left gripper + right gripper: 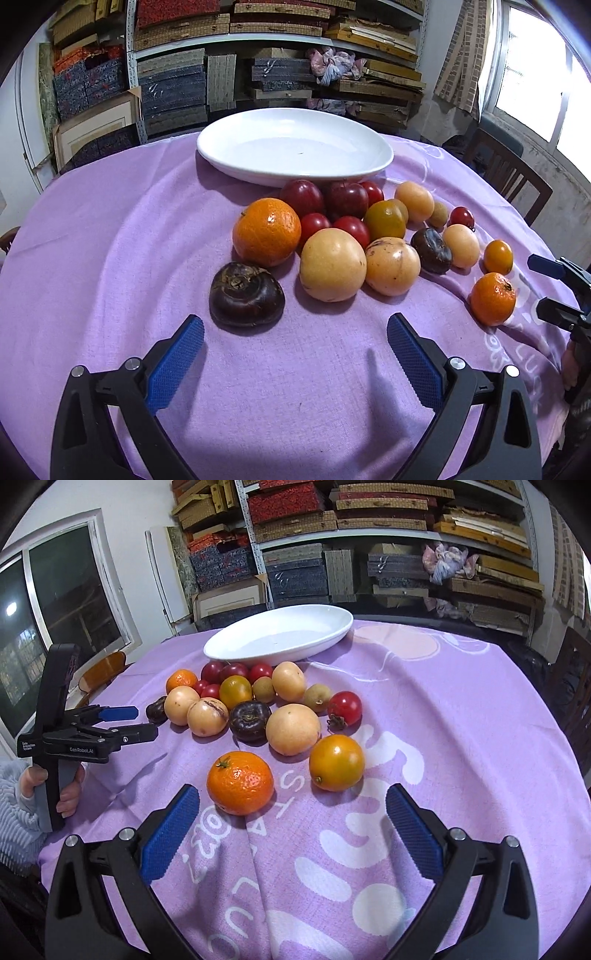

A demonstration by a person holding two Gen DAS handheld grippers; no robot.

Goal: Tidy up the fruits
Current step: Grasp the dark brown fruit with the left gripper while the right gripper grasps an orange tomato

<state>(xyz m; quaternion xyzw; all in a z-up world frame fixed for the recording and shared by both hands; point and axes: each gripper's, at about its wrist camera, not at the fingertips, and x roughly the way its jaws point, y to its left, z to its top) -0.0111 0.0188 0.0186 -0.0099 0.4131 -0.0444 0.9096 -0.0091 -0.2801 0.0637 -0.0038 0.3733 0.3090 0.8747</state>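
Note:
Several fruits lie in a loose heap on the purple cloth in front of an empty white oval dish [295,147] [280,635]. In the left wrist view my left gripper [295,328] stands open just short of a dark brown fruit [246,294], with a big orange [266,232] and pale yellow fruits [332,269] behind. In the right wrist view my right gripper [293,805] is open, with a small orange [240,782] just ahead of its left finger and a yellow-orange tomato [337,762] beyond. Nothing is held by either gripper.
The table is round, covered by a purple cloth [110,240] with white print [369,849]. Red tomatoes [354,229] and dark red plums [303,195] crowd near the dish. Shelves of boxes [258,55] stand behind, a wooden chair [509,173] at the right. A hand [66,794] holds the left gripper [127,723].

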